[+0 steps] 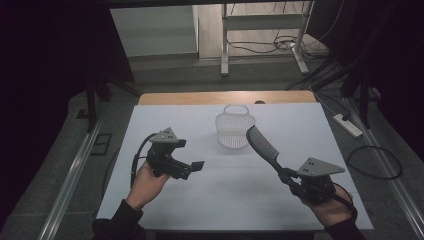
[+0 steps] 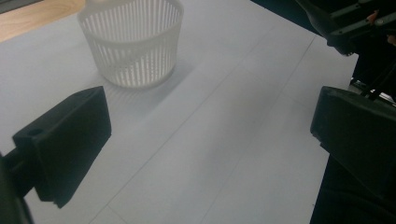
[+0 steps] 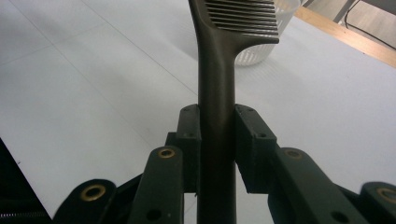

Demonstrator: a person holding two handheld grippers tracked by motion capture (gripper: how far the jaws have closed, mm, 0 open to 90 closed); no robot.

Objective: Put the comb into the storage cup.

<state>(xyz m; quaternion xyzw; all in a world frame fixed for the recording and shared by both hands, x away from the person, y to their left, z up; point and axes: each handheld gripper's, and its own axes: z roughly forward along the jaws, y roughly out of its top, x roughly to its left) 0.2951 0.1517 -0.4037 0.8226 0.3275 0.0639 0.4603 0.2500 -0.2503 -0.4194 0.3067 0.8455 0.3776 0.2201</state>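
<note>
**Comb held by its handle, pointed at the basket**

The right gripper (image 3: 217,135) pinches the comb (image 1: 262,144) low on its handle, jaws pressed against both sides, so the toothed end stays free and leads toward eleven o'clock. That end hangs just beside the white slatted basket (image 1: 233,129), which stands upright at the table's (image 1: 200,200) twelve o'clock side; nothing can be seen inside it. The left gripper (image 2: 205,140), at nine o'clock, hovers with jaws spread wide, holding nothing.

Dim room, table surface (image 1: 225,195) evenly lit from overhead.
Surroundings fall to black; soft shadow beside basket (image 2: 133,44); near jaws blurred in the gripper views; no glare.
</note>
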